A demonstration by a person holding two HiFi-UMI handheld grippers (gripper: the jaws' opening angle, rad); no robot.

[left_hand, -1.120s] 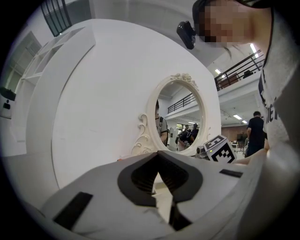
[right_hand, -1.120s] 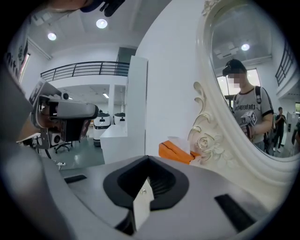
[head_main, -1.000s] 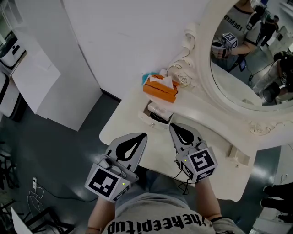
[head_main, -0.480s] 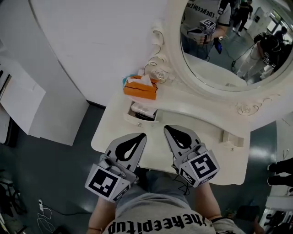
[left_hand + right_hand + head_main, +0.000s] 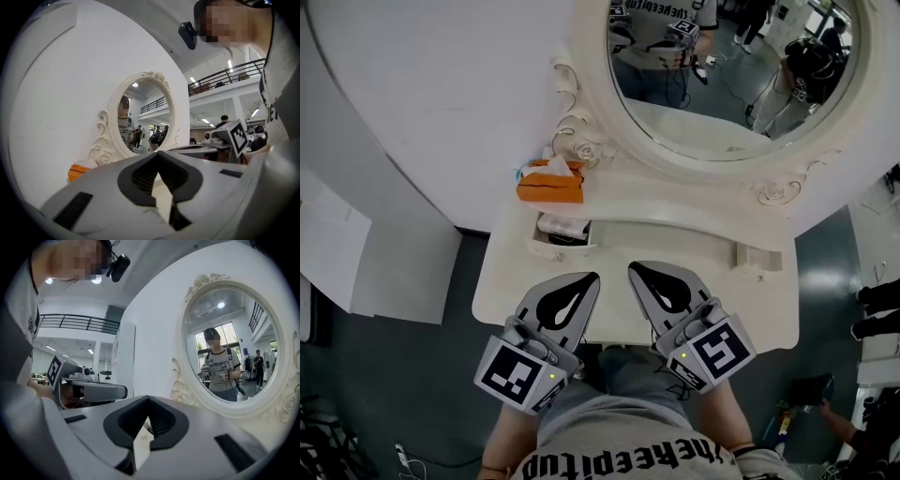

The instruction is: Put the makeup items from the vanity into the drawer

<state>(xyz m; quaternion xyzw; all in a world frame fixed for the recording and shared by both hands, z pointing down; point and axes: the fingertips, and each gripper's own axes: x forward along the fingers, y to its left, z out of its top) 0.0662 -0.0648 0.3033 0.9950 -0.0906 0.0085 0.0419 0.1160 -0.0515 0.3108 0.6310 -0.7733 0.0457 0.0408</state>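
Left gripper and right gripper, both pressed together, empty, before one vanity.

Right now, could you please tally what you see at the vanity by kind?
Grippers: 2
Drawers: 2
Mirror: 1
Tissue box: 1
Total: 6

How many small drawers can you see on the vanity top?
2: the left drawer, pulled open in front of the orange tissue box; the right drawer, at the shelf's other end. Others may be hidden.
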